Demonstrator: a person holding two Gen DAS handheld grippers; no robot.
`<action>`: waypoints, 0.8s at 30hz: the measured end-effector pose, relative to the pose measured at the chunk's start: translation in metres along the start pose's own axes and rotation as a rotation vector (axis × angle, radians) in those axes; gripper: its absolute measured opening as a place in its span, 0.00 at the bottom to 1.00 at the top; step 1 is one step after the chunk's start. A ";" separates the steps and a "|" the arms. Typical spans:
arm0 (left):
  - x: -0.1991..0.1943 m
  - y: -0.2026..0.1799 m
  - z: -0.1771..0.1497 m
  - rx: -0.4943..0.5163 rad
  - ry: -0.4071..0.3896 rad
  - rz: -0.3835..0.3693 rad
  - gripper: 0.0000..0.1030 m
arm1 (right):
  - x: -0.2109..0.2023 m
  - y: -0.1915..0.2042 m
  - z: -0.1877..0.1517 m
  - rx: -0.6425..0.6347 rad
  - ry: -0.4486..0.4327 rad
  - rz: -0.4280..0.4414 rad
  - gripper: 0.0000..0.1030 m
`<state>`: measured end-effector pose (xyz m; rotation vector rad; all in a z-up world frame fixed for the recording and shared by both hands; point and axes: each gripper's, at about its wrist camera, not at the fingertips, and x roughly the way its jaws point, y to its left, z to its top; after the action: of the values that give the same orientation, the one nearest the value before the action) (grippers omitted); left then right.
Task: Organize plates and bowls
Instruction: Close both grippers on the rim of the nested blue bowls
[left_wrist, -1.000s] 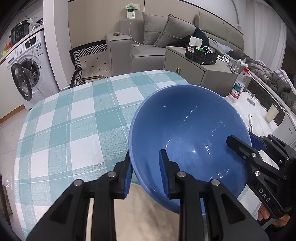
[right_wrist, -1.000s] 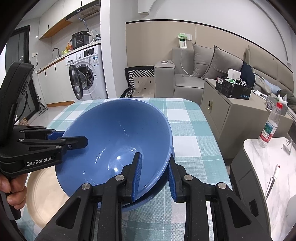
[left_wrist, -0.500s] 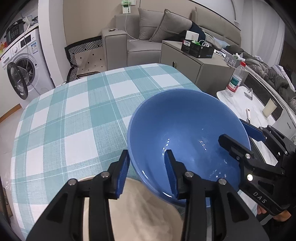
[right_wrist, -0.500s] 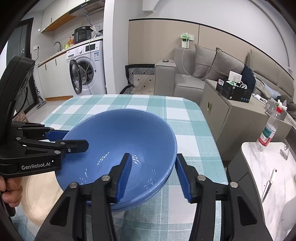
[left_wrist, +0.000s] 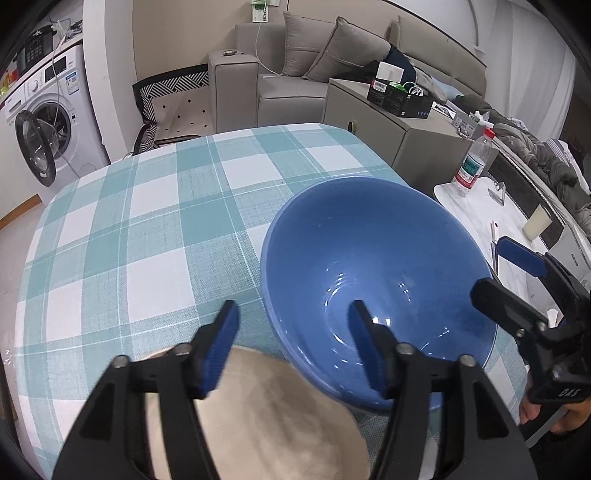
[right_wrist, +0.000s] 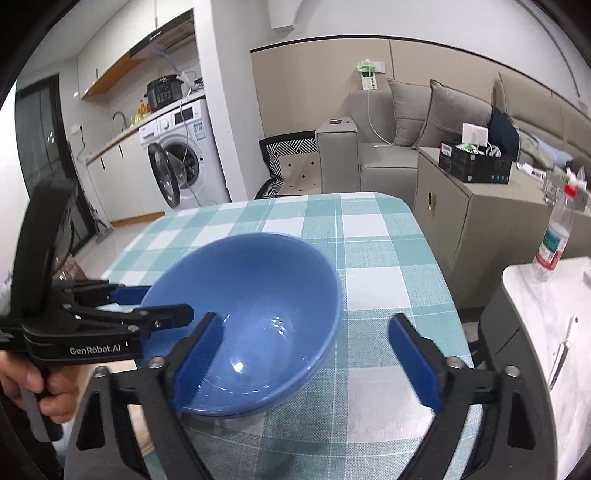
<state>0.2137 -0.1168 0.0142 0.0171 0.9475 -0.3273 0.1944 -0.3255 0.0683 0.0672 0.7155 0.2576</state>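
1. Both tongs point down over the worktop (left_wrist: 155, 206), one at each side of the blue bowl (left_wrist: 373, 266). The left tongs (left_wrist: 291, 347) angle in from the near side, one blue pad outside the bowl's rim, the other hanging inside over its wall.
2. The right tongs (right_wrist: 306, 354) come in from the opposite side, the left pad inside the bowl, the right pad well clear over the checked cloth. A hand (right_wrist: 29, 384) grips the left tool's handle at the edge of the right wrist view.
3. State check: both sets of tongs stand apart, jaws have just been opening, rim between the pads but no pad pressing on it.
4. Against a second ago: both were clamped on the rim with the bowl tipped up steeply. Now it sits level on the cloth, apparently nested on another blue bowl whose edge peeks out underneath.
5. A beige plate (left_wrist: 258, 417) lies just beside the bowl on the near-left, partly under the left tongs; whether they touch I can't tell.
6. Room: the bowl sits toward the right side of the worktop, near its edge in the left wrist view. Broad open cloth stretches left and beyond. Past the right edge, a white side table carries a water bottle (left_wrist: 474, 162).
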 end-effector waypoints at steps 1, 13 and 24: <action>-0.001 0.001 0.000 -0.007 -0.009 0.003 0.83 | 0.000 -0.002 0.000 0.006 0.007 0.010 0.97; -0.002 0.007 0.002 -0.044 -0.028 -0.016 1.00 | 0.014 -0.032 -0.006 0.177 0.099 0.151 0.98; 0.005 0.007 0.001 -0.062 -0.021 -0.053 1.00 | 0.018 -0.046 -0.011 0.285 0.026 0.262 0.92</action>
<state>0.2193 -0.1121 0.0097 -0.0680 0.9378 -0.3462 0.2098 -0.3654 0.0415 0.4321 0.7658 0.4062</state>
